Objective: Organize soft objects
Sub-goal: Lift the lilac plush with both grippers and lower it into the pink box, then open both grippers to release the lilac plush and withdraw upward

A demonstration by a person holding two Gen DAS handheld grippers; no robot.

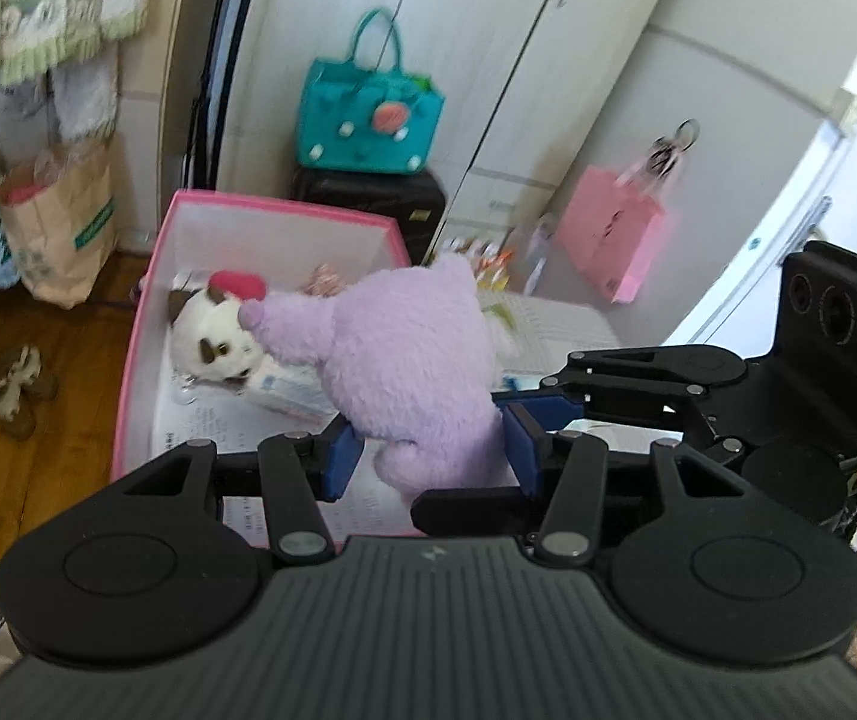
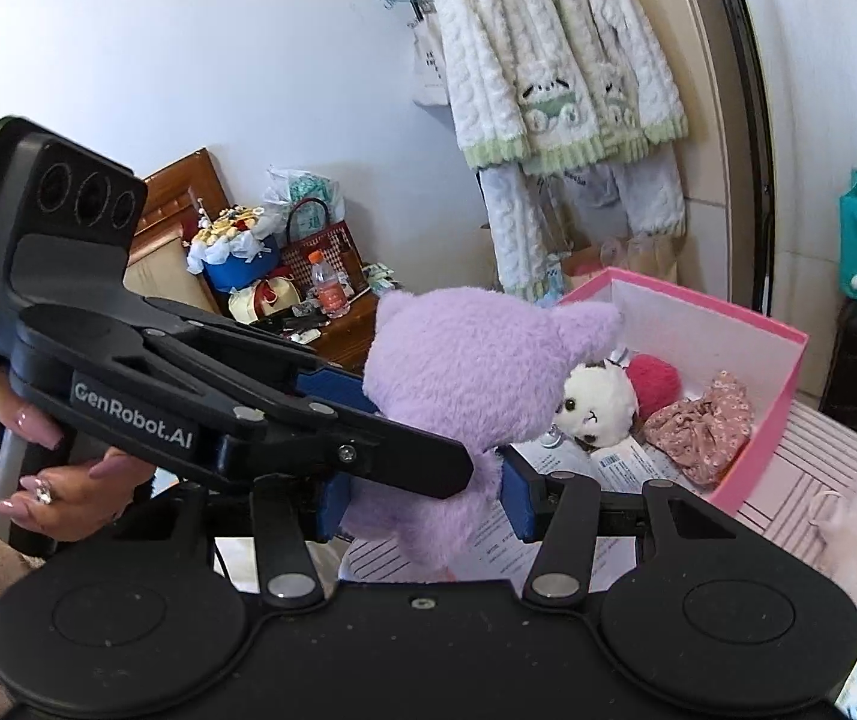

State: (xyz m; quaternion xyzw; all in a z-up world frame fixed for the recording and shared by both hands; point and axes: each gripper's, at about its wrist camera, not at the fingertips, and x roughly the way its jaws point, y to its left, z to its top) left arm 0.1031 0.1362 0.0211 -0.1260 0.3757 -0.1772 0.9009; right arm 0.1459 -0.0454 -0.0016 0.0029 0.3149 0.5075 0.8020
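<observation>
While both grippers meet at the purple plush point(image 1: 410, 360), it hangs over the near edge of the pink box point(image 1: 146, 312), head tipped toward the box interior.

Left gripper point(image 1: 431, 453): blue pads point(image 1: 341, 456) pressed into the plush's lower body from both sides, fur bulging between them. Clenched on the plush.

Right gripper point(image 2: 422, 501): same story in its own view, blue pads point(image 2: 515, 495) squeezing the plush's bottom end. Also grasping the plush. In the left wrist view the right gripper comes in from the right side, its fingers reaching the plush just behind the left one's.

A hand point(image 2: 62, 468) with pink nails wraps the left gripper's handle, seen in the right wrist view.

Box contents: white plush point(image 2: 599, 405) with dark patches lying toward the far-left corner, a red fuzzy ball point(image 2: 656, 384) touching its head, floral pink fabric piece point(image 2: 704, 426) against the right wall, printed paper point(image 2: 626, 468) on the box floor under them. One purple plush ear sits right against the white plush in the left wrist view; I can't tell if it touches.

Box sits on a striped pink surface point(image 2: 812, 480). Beyond the box: a teal bag point(image 1: 368, 114) on a dark case point(image 1: 368, 195), a pink paper bag point(image 1: 611, 240) hanging on a white door.
</observation>
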